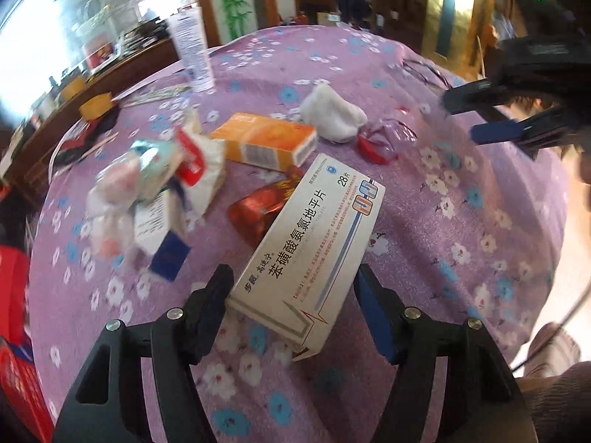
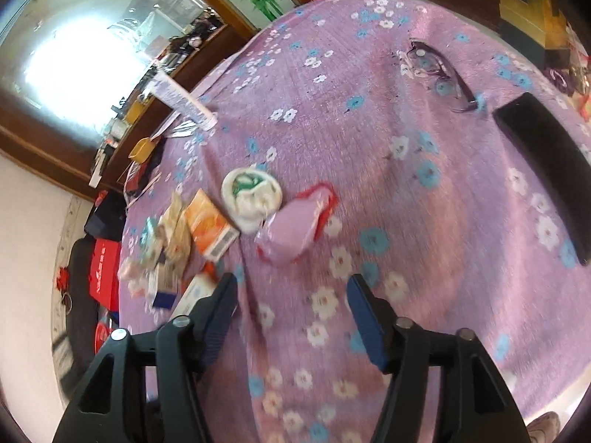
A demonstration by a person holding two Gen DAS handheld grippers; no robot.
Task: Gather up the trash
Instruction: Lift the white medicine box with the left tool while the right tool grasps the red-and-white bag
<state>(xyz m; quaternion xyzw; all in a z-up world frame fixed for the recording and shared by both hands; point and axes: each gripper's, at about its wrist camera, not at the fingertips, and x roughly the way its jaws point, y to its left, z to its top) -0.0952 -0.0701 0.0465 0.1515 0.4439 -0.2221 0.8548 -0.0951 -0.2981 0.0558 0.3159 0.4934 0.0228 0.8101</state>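
A white medicine box (image 1: 306,251) lies slanted on the purple flowered tablecloth (image 1: 461,240). My left gripper (image 1: 293,269) has a finger on either side, and both pads sit against its long edges. Beyond it lie a red foil wrapper (image 1: 258,210), an orange box (image 1: 266,140), a white crumpled tissue (image 1: 332,118) and a clear red-edged wrapper (image 1: 380,140). My right gripper (image 1: 461,118) hangs open over the table's right side. In the right wrist view it (image 2: 291,284) is open and empty, just short of the clear wrapper (image 2: 295,229), with the tissue (image 2: 251,199) and orange box (image 2: 210,229) to the left.
A heap of crumpled packets (image 1: 147,184) and a small blue-and-white box (image 1: 162,236) lie at left. A white tube (image 1: 192,48) stands at the far edge. Glasses (image 2: 439,74) and a flat black object (image 2: 546,177) lie on the right. A red bag (image 2: 105,273) stands on the floor.
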